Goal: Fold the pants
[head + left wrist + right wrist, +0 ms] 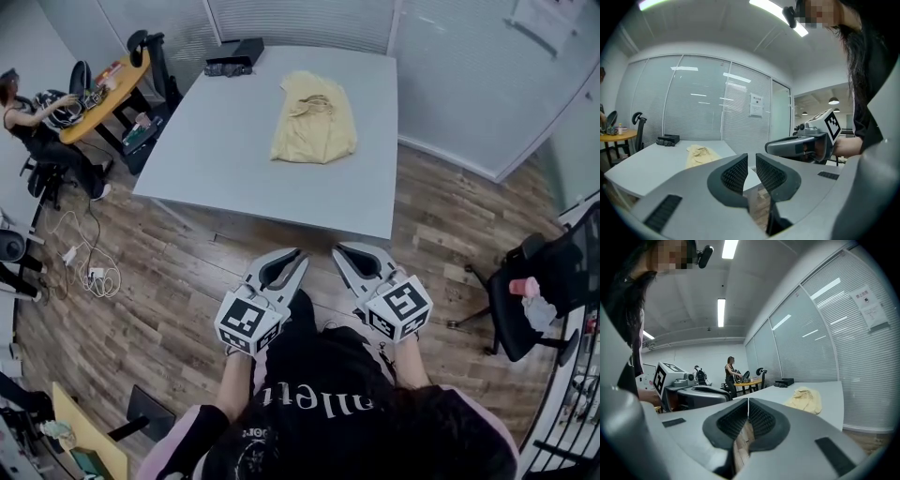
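Note:
The yellow pants [314, 117] lie in a folded bundle on the far middle of the grey table [225, 159]. They also show in the left gripper view [699, 153] and the right gripper view [806, 399]. Both grippers hang side by side over the wooden floor, short of the table's near edge and close to the person's body. My left gripper [298, 255] [752, 158] is open by a narrow gap with nothing in it. My right gripper [339, 249] [748, 401] is shut and empty, its pads touching. Each gripper shows in the other's view, the right one [801, 145] and the left one [693, 395].
A black device [234, 56] sits at the table's far left corner. A black office chair [534, 281] stands at the right. At the far left a person sits at a round wooden table [108, 94]. Cables [89, 272] lie on the floor. Glass partitions close the back.

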`<state>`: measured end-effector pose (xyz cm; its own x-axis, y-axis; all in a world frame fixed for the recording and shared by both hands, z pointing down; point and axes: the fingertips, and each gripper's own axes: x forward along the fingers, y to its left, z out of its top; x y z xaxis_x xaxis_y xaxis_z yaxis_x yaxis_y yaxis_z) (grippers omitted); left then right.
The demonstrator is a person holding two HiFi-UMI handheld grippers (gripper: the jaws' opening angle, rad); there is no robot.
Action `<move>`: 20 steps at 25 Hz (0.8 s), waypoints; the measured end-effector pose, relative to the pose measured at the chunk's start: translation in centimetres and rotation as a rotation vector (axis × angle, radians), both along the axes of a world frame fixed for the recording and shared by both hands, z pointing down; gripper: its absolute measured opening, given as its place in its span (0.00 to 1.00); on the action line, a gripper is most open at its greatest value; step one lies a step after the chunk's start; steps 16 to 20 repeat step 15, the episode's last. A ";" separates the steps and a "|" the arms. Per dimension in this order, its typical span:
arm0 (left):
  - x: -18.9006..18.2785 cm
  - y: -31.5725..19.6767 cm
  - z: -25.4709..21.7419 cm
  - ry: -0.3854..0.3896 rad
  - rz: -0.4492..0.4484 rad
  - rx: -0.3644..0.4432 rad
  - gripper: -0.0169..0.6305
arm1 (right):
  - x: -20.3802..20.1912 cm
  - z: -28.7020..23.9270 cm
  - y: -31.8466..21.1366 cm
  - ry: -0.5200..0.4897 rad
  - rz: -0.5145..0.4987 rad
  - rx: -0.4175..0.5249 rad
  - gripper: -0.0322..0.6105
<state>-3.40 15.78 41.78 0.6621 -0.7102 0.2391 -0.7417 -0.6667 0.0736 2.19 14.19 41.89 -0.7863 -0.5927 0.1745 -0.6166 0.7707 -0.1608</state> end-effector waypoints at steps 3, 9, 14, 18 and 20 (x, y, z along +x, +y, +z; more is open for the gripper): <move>0.1 -0.2 0.0 0.001 0.002 0.000 0.14 | 0.0 0.0 -0.1 0.006 -0.002 -0.001 0.09; 0.5 -0.2 -0.1 0.004 0.008 0.002 0.14 | 0.3 0.0 -0.2 0.010 0.001 0.003 0.09; 0.6 -0.1 -0.1 0.025 0.007 0.000 0.13 | 0.4 0.1 -0.2 0.017 0.000 -0.003 0.09; 0.5 -0.1 -0.2 0.032 0.006 -0.001 0.13 | 0.4 0.1 -0.1 0.020 -0.001 -0.005 0.09; 0.5 -0.1 -0.2 0.032 0.006 -0.001 0.13 | 0.4 0.1 -0.1 0.020 -0.001 -0.005 0.09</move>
